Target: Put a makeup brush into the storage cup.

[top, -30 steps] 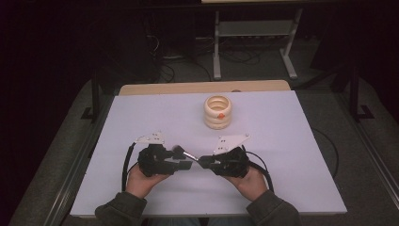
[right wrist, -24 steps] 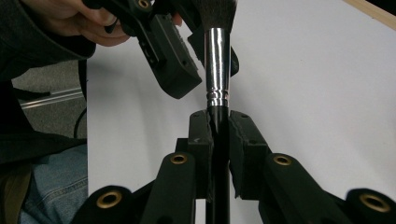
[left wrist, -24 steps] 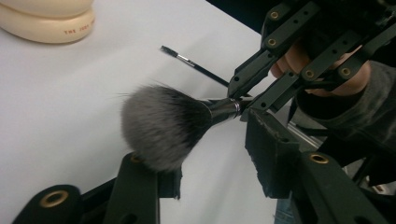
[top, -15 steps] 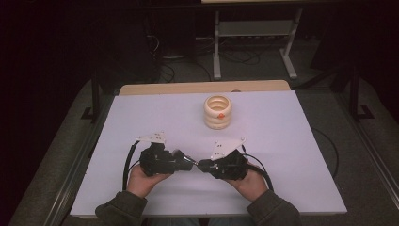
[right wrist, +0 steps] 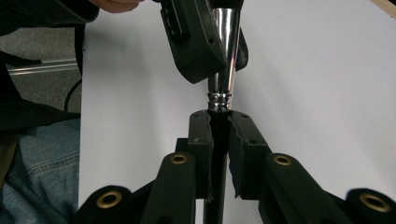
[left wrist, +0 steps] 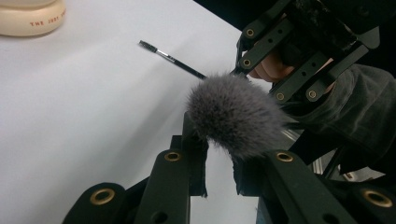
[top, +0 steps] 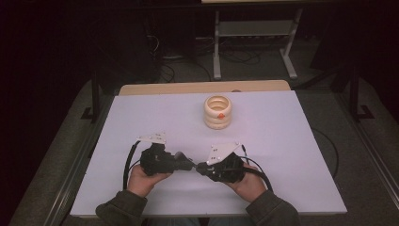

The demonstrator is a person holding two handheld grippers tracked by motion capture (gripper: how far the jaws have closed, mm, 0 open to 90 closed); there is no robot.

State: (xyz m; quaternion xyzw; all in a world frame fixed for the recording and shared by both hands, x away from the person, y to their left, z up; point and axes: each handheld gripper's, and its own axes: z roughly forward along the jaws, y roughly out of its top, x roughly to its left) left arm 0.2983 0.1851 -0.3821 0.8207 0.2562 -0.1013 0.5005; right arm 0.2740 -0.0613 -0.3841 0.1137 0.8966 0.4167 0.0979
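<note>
Both grippers clench one brush [right wrist: 223, 70] above the tabletop [top: 282, 141], left gripper [top: 184, 164] on its ferrule, right gripper [top: 201, 168] on its handle, so any opposed pull or twist could wrench it loose

At the centre of the left gripper view a makeup brush [left wrist: 233, 114] has fluffy grey bristles; its ferrule is shiny silver and its handle black. The surface [top: 155, 117] is pale lilac-white, and the ribbed jar [top: 218, 112] at upper centre is cream with a small orange-red spot. Both grippers are black with brass-coloured rivets.
</note>
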